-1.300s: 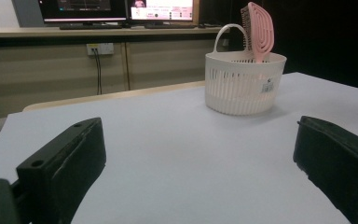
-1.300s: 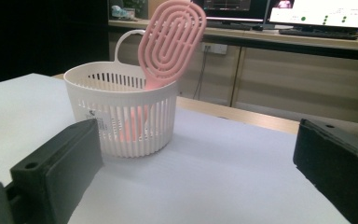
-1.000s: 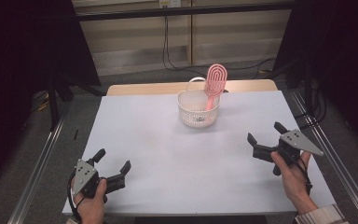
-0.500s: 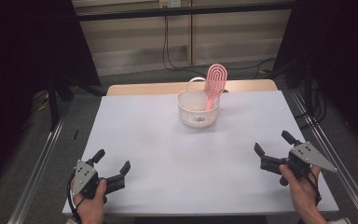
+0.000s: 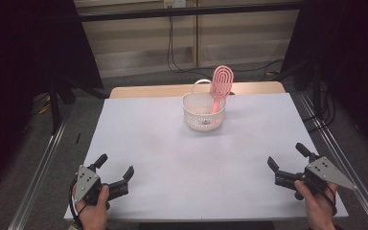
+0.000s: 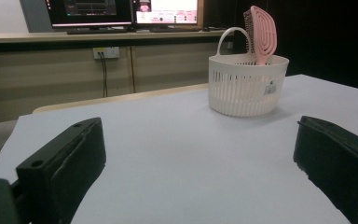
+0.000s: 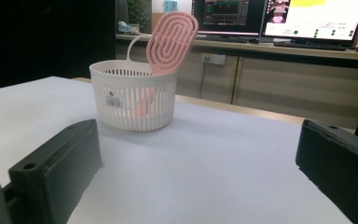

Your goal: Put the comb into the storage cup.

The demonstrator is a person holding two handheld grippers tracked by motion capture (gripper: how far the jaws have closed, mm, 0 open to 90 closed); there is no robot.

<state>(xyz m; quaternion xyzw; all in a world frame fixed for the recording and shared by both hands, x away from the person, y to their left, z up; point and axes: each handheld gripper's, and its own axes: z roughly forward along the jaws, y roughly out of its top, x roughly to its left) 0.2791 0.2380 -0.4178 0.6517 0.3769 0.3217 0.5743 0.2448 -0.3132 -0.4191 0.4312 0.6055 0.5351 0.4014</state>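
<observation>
A white slotted basket [image 5: 204, 111] [image 6: 247, 84] [image 7: 134, 100] with a thin handle stands upright at the far middle of the white table [image 5: 191, 158]. A pink hairbrush [image 5: 219, 87] [image 6: 262, 32] [image 7: 170, 38] leans inside it, head sticking up above the rim. My left gripper [image 5: 115, 168] [image 6: 200, 158] rests open near the table's front left corner, nothing between its jaws. Open too is my right gripper [image 5: 287, 157] [image 7: 196, 163], at the front right edge and far from the basket.
Metal rails [image 5: 38, 172] run along both sides of the table. Monitors [image 7: 279, 16] sit on a long counter behind the table. Cables [image 5: 172, 43] hang against the back wall. A wooden tabletop strip [image 5: 148, 91] shows past the white sheet's far edge.
My right gripper has pulled back toward the front right edge of the table, away from the basket. The left gripper, basket and hairbrush have stayed put.
</observation>
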